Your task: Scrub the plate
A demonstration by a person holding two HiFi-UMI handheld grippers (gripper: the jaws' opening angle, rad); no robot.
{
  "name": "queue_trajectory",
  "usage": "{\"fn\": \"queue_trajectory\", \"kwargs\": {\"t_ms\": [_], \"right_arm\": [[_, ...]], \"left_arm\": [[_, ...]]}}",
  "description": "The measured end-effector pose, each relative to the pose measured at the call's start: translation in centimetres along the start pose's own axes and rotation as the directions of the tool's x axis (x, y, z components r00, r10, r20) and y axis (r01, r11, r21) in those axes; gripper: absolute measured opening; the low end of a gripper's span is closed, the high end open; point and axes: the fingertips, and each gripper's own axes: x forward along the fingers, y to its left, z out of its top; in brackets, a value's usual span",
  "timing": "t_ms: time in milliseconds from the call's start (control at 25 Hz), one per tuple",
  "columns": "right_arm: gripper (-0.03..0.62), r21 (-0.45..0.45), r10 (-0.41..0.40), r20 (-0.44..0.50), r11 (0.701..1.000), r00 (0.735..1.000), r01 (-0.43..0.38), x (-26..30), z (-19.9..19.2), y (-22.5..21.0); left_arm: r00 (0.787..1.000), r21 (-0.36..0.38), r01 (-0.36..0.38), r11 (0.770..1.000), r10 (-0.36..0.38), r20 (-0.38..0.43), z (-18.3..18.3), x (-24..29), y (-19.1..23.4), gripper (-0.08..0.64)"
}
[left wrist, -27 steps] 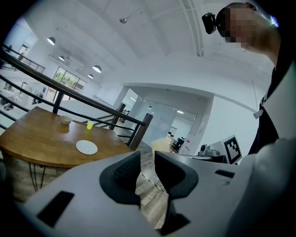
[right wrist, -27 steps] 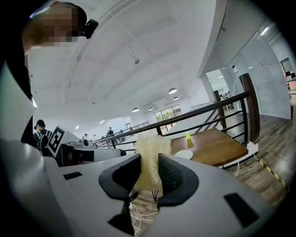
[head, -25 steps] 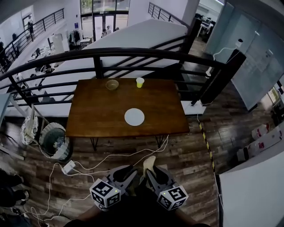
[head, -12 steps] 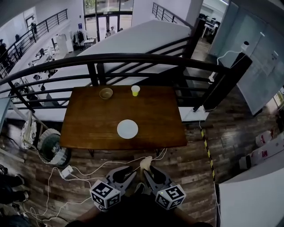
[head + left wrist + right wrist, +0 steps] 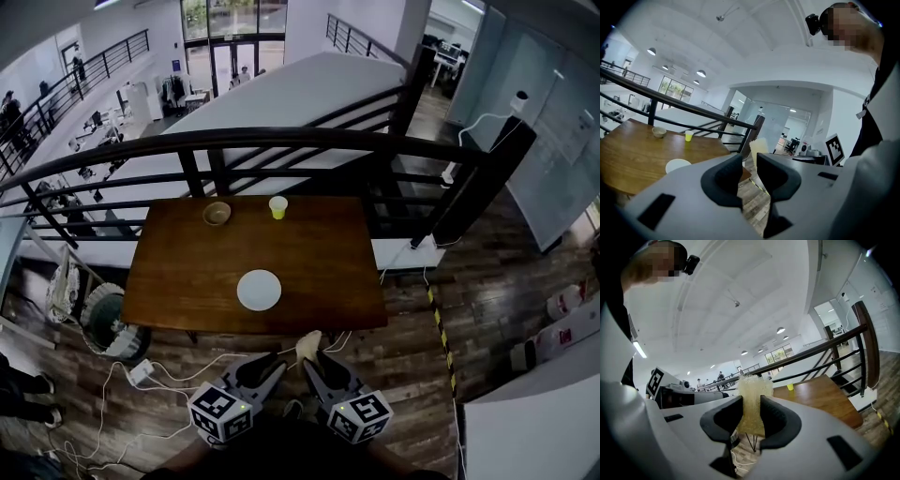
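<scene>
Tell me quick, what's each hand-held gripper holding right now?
Left hand-held gripper: open, empty.
Right hand-held gripper: closed on the yellow sponge.

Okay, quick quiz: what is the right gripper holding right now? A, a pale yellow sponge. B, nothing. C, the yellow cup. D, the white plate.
A: in the right gripper view, the right gripper has its jaws shut on the pale yellow sponge, while the yellow cup and the white plate sit apart from it on the table.
</scene>
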Motion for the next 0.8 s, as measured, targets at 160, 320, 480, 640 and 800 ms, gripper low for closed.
{"fn": "queue_trajectory", "kwargs": {"t_ms": [160, 320, 480, 640, 800], "right_arm": [[0.127, 0.013, -0.002, 0.002, 1.0, 1.0, 0.002, 0.2, 0.2, -0.9], [0.127, 0.024, -0.017, 0.006, 1.0, 1.0, 0.017, 0.8, 0.6, -2.2], [0.127, 0.025, -0.049, 0.021, 0.999, 0.999, 0.048, 1.8, 1.5, -3.0], [0.127, 0.029, -0.067, 0.024, 0.997, 0.997, 0.066, 4.1, 2.3, -3.4], [0.127, 0.034, -0.065, 0.008, 0.997, 0.998, 0.065, 7.6, 2.9, -3.6]], "left_arm": [[1.0, 0.002, 0.006, 1.0, -0.006, -0.012, 0.1, 1.0, -0.1, 0.104], [1.0, -0.012, 0.009, 1.0, -0.009, -0.018, 0.3, 2.3, 0.9, 0.104], [0.999, -0.001, 0.025, 1.0, -0.025, -0.029, 1.1, 3.2, 2.2, 0.104], [0.999, 0.011, 0.04, 0.999, -0.039, -0.029, 2.5, 3.8, 4.3, 0.104], [0.999, -0.006, 0.035, 0.999, -0.035, -0.028, 4.0, 4.2, 7.6, 0.104]]}}
